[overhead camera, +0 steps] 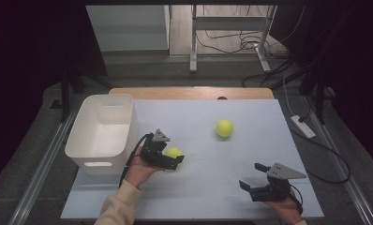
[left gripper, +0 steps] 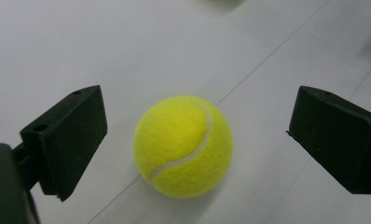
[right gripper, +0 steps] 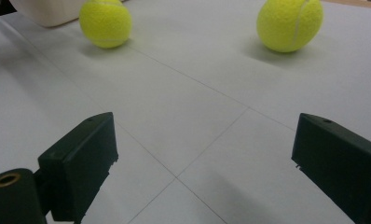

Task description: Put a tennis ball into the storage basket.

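The left gripper [overhead camera: 175,161] is open, its fingers [left gripper: 69,140] straddling the near tennis ball [left gripper: 183,145] without contact. This ball rests on the desk [overhead camera: 212,187], at 3 o'clock from the white bin [overhead camera: 102,133]. The right gripper [overhead camera: 252,177], at 5 o'clock on the desk, is open and empty.

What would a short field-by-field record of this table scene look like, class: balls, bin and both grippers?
near ball: tennis ball lying on the table, between the open jaws of the left gripper, not touched
far ball: second tennis ball, lying free farther up the table
bin: white bin at the table's left edge
right gripper: open, nothing between its jaws
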Motion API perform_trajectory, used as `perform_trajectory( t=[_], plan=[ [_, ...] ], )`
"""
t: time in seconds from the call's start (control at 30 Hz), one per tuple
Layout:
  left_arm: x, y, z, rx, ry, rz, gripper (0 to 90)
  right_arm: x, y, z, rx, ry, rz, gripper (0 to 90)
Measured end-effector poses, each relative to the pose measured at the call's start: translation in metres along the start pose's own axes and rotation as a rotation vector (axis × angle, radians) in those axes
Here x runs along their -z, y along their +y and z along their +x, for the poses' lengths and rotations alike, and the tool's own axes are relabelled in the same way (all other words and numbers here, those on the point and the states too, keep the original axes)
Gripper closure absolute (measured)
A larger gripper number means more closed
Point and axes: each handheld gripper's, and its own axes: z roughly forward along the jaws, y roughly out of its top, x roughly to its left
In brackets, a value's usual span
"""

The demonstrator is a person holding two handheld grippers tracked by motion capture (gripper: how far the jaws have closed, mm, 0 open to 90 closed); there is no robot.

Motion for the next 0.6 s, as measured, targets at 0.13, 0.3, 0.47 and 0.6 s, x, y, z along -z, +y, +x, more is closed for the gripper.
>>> perform_trajectory(
  t=[0.13,0.3,0.47,0.6],
  plan=[
    [-0.003,-0.001,0.001,0.003,-0.008,0.014,3.9,0.000,0.000,0.000,0.000,0.000,-0.001,6.5],
    [-0.009,-0.003,0.002,0.011,-0.013,0.040,3.5,0.000,0.000,0.000,-0.001,0.001,0.000,6.5],
    [-0.014,-0.004,0.004,0.019,-0.014,0.061,3.2,0.000,0.000,0.000,-0.001,0.001,0.000,6.5],
    [-0.018,-0.006,0.006,0.022,-0.013,0.075,3.1,0.000,0.000,0.000,-0.001,0.001,0.000,6.5]
  ],
)
